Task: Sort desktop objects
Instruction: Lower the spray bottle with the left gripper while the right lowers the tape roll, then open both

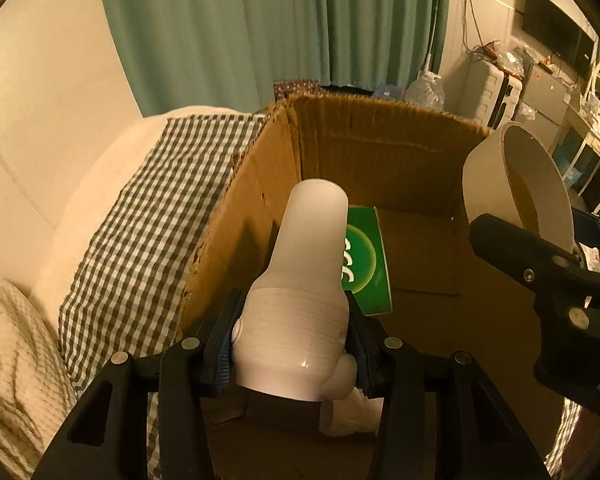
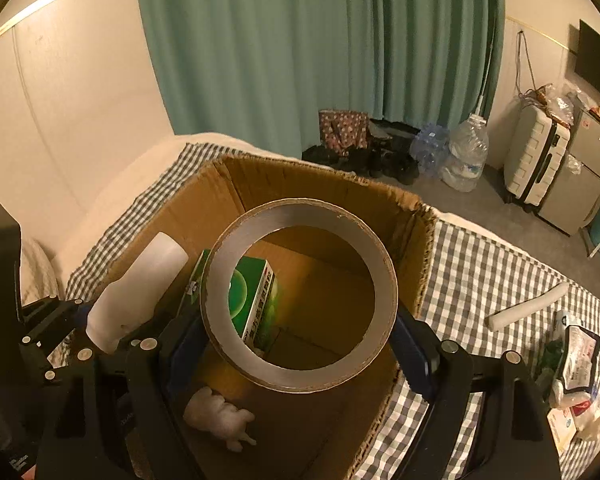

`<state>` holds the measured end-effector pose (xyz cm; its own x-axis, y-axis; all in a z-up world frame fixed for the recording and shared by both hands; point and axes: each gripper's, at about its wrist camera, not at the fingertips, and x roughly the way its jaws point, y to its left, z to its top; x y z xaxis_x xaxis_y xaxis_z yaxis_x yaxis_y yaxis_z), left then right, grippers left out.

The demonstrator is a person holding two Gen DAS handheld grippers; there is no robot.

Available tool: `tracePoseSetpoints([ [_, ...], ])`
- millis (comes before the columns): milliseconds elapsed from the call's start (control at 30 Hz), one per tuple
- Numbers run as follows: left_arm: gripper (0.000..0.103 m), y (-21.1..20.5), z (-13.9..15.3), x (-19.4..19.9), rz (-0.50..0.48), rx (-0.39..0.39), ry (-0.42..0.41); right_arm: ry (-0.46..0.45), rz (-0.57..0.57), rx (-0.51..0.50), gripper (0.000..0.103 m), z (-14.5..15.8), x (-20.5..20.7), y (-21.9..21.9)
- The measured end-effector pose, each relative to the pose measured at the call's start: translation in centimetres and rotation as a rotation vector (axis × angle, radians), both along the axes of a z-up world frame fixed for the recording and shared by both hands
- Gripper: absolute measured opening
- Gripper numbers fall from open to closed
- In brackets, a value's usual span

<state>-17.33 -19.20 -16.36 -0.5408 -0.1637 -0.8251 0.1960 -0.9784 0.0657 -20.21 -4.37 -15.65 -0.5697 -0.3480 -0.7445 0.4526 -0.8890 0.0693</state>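
over the box (image 1: pixel 380 152) our left gripper (image 1: pixel 292 344) clamps a white bottle (image 1: pixel 312 264); our right gripper (image 2: pixel 300 340) grips a tape roll (image 2: pixel 300 292). only the right view shows a white toy (image 2: pixel 220 420) inside.

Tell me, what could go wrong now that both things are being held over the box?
1. The tape roll hangs right above the green box in the cardboard box; if dropped, it may land on it and tip or roll.
2. The white bottle is pinched low on its body by the left gripper's fingers, so it could tilt or slip.
3. Both grippers crowd the same opening and might bump.
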Motion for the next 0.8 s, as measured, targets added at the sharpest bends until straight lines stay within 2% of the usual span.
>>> tracePoseSetpoints([
  [267, 0.048, 0.1, -1.2, -0.7, -0.008, 0.0, -0.03, -0.05, 0.02, 0.035, 0.083, -1.9, -0.7, -0.8],
  [433, 0.048, 0.2, -1.2, -0.8, -0.011, -0.006, -0.028, -0.065, 0.029, 0.048, 0.083, -2.0, -0.9, -1.1],
  [567, 0.051, 0.2, -1.0, -0.7, -0.015, -0.012, -0.023, -0.066, 0.027, 0.049, 0.083, -1.9, -0.9, -1.1],
  [667, 0.059, 0.2, -0.8, -0.6, -0.017, -0.005, -0.017, -0.066, 0.025, 0.053, 0.083, -1.7, -0.8, -1.0],
  [800, 0.06, 0.5, -0.2, -0.2, -0.019, -0.011, -0.004, -0.037, 0.014, 0.051, 0.088, -0.7, -0.2, -0.8],
])
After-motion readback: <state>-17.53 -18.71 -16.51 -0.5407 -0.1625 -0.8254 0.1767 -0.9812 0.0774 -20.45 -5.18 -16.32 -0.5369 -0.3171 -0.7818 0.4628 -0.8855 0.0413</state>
